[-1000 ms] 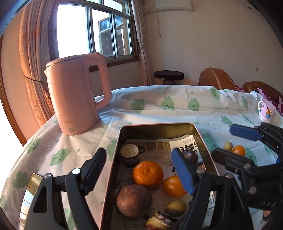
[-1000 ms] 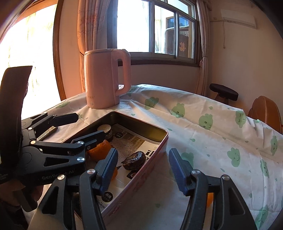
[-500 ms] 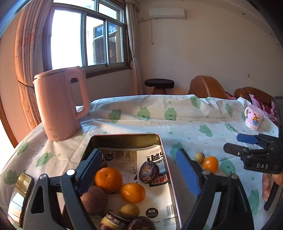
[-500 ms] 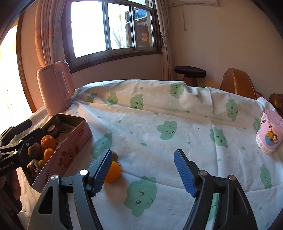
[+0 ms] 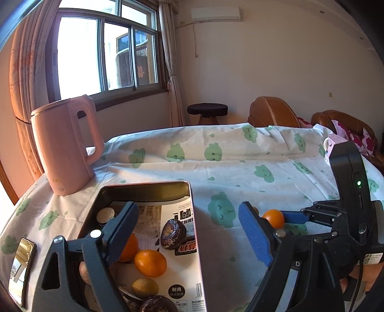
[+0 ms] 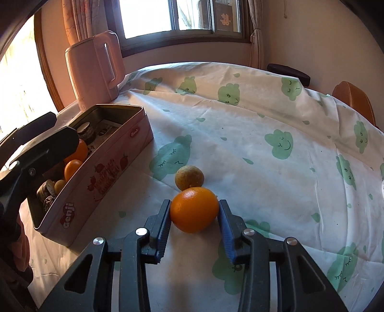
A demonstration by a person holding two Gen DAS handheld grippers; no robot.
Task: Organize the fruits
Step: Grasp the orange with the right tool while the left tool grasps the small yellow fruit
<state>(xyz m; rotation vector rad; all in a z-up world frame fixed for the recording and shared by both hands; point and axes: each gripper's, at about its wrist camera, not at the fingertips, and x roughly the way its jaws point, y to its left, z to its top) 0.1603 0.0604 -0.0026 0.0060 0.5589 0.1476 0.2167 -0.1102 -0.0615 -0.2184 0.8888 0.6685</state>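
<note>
The orange (image 6: pixel 194 209) is being clamped by the closing right gripper (image 6: pixel 195 211), both pads touching it, right of the tin (image 6: pixel 112 168). It should be squeezed gently and lifted straight, since 1 greenish fruit (image 6: pixel 189 177) is touching it behind. The left gripper (image 5: pixel 189 230) is being held wide and empty over the tin. A kettle (image 6: pixel 96 69) is standing behind the tin on the cloud-print tablecloth (image 6: pixel 264 115), below a window (image 6: pixel 182 16).

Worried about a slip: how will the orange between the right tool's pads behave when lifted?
The orange is round and glossy, so it may roll or squirt out. The right tool is closing across its widest part, probably secure.
</note>
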